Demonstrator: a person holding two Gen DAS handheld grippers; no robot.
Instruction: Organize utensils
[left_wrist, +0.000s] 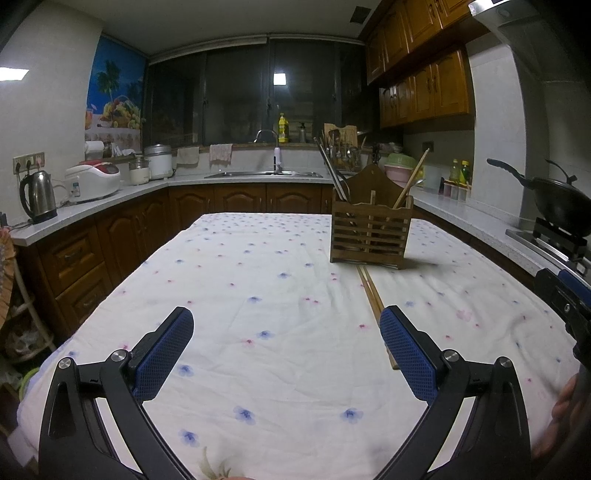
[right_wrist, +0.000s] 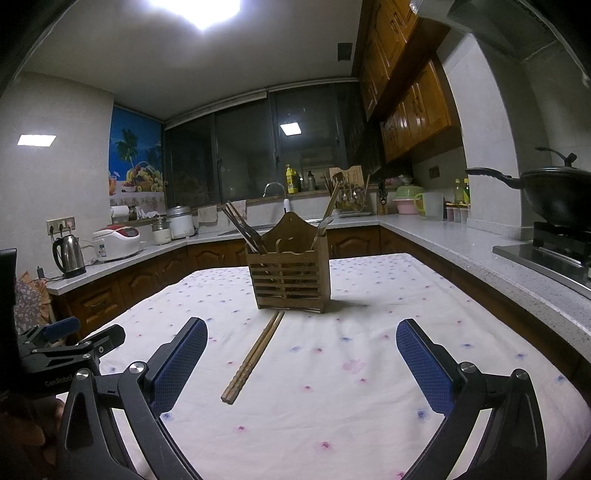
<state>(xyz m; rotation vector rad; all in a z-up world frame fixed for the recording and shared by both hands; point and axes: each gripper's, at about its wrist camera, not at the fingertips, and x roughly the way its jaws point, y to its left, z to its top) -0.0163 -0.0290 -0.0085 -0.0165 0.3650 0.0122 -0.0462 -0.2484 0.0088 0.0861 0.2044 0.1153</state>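
Chopstick pair (right_wrist: 253, 357): flat on worktop (right_wrist: 332, 387), 6 o'clock of wooden holder (right_wrist: 288, 275), awaiting pickup. Left claw (left_wrist: 286, 354), right claw (right_wrist: 301, 363): wide open, empty.

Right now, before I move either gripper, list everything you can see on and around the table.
Wooden chopsticks lying loose: two, brown, side by side on the cloth, in front of the holder.
Slatted wooden utensil holder: one, brown, upright mid-table, chopsticks and a spoon inside.
Floral tablecloth: one, white with blue and pink flowers, covering the table.
Black wok: one, on the stove, right.
Steel kettle: one, left counter.
Left gripper: blue fingers, open, empty.
Right gripper: blue fingers, open, empty.
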